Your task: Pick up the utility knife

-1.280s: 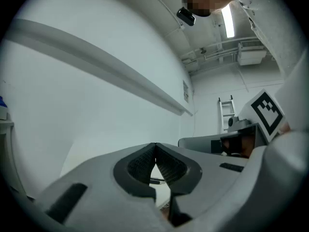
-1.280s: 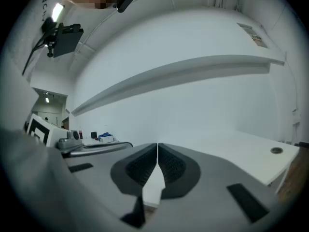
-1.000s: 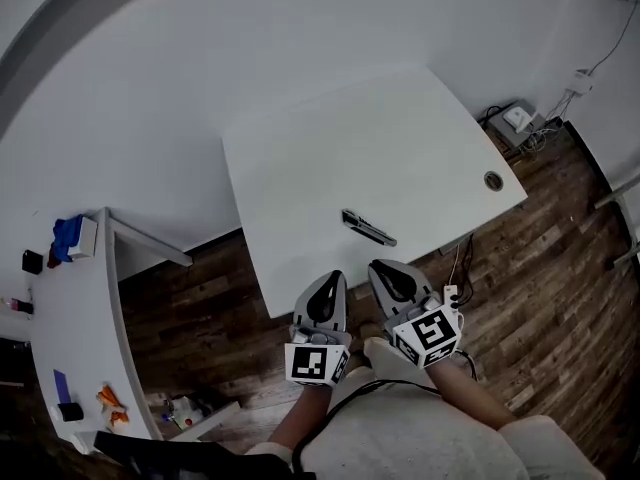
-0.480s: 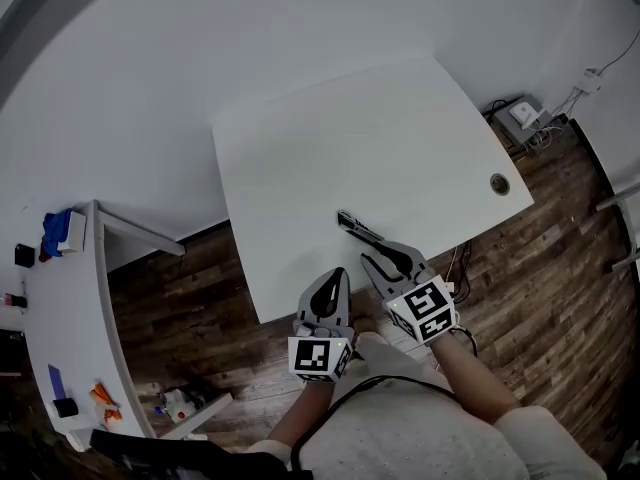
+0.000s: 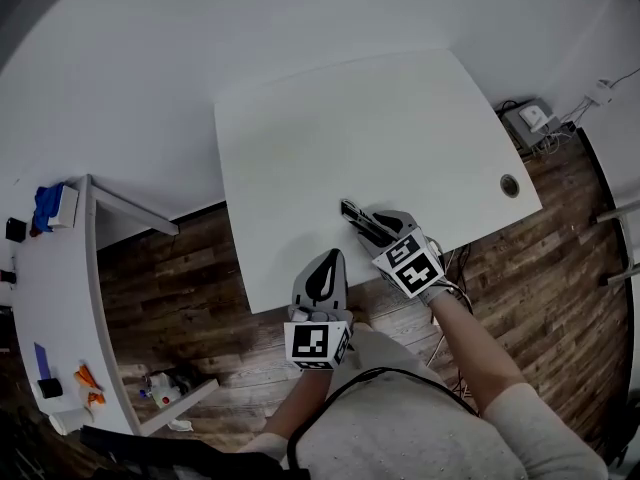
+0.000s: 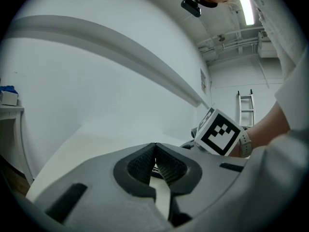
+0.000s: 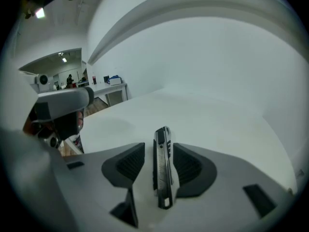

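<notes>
The utility knife (image 7: 163,168) lies flat on the white surface (image 5: 330,128) near its front edge, straddled untouched by the right hand-held gripper (image 5: 383,226), whose jaws are opening; they should be centred on the handle before closing. The left hand-held gripper (image 6: 155,153) is clenched on nothing. No container is seen
</notes>
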`<state>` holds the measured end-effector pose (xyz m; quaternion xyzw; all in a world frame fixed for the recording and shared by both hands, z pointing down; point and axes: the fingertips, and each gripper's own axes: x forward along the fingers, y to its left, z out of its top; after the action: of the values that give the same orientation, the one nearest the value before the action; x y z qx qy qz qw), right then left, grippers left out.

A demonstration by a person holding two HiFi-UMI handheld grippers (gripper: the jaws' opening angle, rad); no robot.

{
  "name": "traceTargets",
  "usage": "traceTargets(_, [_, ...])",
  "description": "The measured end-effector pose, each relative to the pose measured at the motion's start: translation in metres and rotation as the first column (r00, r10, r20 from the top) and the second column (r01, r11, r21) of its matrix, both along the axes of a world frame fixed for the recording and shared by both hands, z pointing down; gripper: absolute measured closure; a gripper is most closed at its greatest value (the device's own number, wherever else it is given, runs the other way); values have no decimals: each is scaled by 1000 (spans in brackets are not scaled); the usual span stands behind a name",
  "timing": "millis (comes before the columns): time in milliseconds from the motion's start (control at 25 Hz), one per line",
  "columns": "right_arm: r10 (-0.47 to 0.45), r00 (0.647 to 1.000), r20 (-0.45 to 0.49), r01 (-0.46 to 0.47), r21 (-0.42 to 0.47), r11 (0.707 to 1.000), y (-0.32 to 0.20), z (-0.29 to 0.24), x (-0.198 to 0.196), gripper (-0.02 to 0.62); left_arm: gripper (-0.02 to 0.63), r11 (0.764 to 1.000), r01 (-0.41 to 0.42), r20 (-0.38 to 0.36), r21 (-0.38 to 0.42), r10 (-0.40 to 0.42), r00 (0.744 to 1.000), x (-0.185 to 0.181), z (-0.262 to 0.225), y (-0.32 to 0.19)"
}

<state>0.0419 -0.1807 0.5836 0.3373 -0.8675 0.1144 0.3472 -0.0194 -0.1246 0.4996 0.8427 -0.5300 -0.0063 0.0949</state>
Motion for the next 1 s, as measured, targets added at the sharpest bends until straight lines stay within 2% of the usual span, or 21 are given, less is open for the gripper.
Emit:
traceTargets(200, [-26, 997, -67, 20, -83, 996, -7, 20, -1, 433, 598, 1000, 13, -9, 7, -12, 1000, -4, 0, 0])
traceTargets(360, [-38, 995, -97, 29, -95, 995, -13, 22, -2, 433, 598, 1000, 28, -19, 4, -28, 999, -7, 1, 0])
traceTargets(560, [-2, 997, -78, -10, -147, 989, -10, 34, -1, 434, 598, 999, 41, -32, 1, -41, 999, -12, 4, -1])
traceTargets(680, [-16, 996, -86, 2, -163, 987, -9, 34, -3, 434, 598, 999, 43, -35, -1, -43, 998, -13, 5, -2])
traceTargets(1000, [-8, 998, -67, -3, -157, 988, -8, 32, -4, 462, 598, 998, 54, -37, -9, -54, 998, -16, 9, -4])
